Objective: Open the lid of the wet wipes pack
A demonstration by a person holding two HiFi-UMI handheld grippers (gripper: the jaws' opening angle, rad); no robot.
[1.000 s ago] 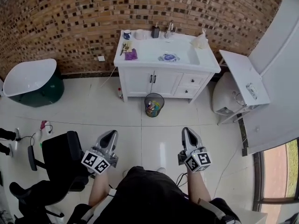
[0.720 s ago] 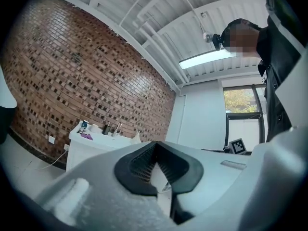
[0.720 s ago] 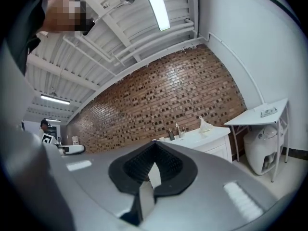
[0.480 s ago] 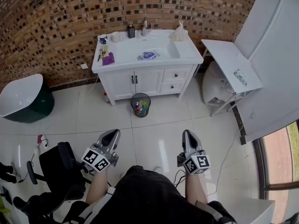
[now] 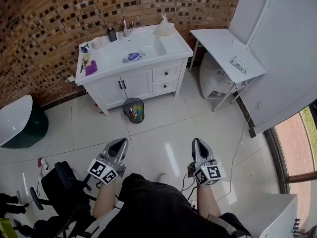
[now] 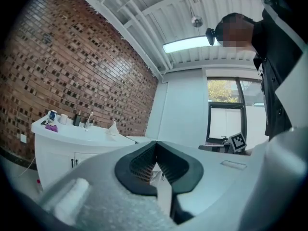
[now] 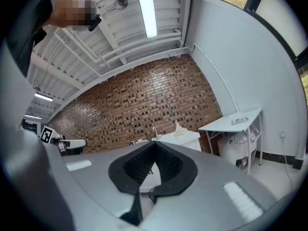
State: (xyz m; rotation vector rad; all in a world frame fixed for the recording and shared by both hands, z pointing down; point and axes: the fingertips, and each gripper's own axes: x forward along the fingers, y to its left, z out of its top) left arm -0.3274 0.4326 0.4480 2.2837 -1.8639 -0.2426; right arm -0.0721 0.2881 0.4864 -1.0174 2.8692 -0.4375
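Note:
The wet wipes pack (image 5: 133, 57), white with a blue label, lies flat on the white vanity counter (image 5: 173, 42) against the brick wall, far ahead of me. My left gripper (image 5: 119, 143) and right gripper (image 5: 196, 142) hang low in the head view, close to my body over the tiled floor. Both have their jaws shut with nothing between them. Each gripper view looks level across the room: the left gripper (image 6: 155, 153) sees the vanity (image 6: 72, 134) at its left, the right gripper (image 7: 154, 150) sees it behind its jaw tips.
A small waste bin (image 5: 133, 109) stands on the floor in front of the vanity. A white folding table (image 5: 225, 53) with a white appliance (image 5: 213, 81) beneath stands at the right. A black chair (image 5: 64, 192) is at my left, a tub (image 5: 17, 120) further left. Bottles (image 5: 113, 33) and a purple cloth (image 5: 91, 67) sit on the counter.
The whole view has swung: the vanity has slid left and turned in the head view, and the folding table has come further into sight. Both grippers stayed shut in front of my body.

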